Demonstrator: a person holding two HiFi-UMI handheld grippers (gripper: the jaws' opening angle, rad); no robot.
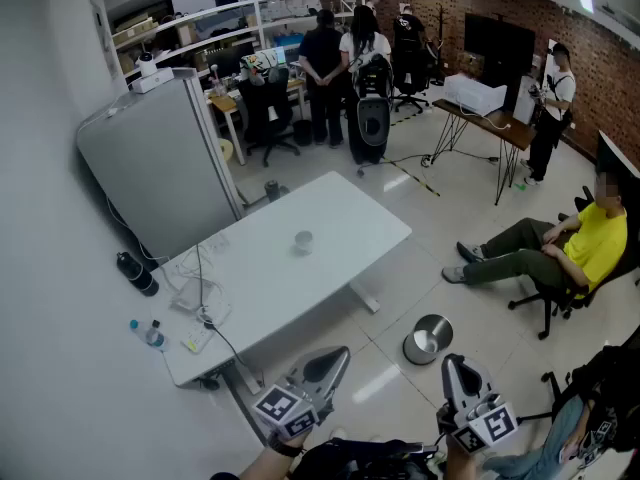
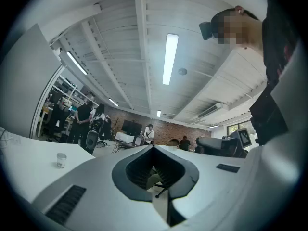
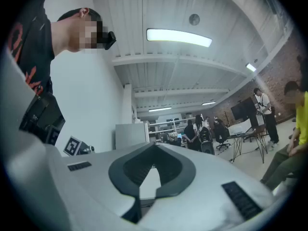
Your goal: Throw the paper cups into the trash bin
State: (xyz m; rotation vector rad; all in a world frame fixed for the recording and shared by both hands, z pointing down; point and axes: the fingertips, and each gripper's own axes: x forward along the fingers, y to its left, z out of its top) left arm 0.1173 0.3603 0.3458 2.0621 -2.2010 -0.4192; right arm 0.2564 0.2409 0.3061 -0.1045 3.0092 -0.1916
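Both pressed together and empty: left hand-held gripper point(image 1: 330, 363), right hand-held gripper point(image 1: 455, 373). Trash bin point(image 1: 428, 339) stands near on the floor. Paper cup point(image 1: 303, 240) upright on the counter point(image 1: 355, 213), well apart. Pickup and throw both left, I'd say.

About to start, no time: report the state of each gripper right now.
Left gripper: jaws closed, holding nothing.
Right gripper: jaws closed, holding nothing.
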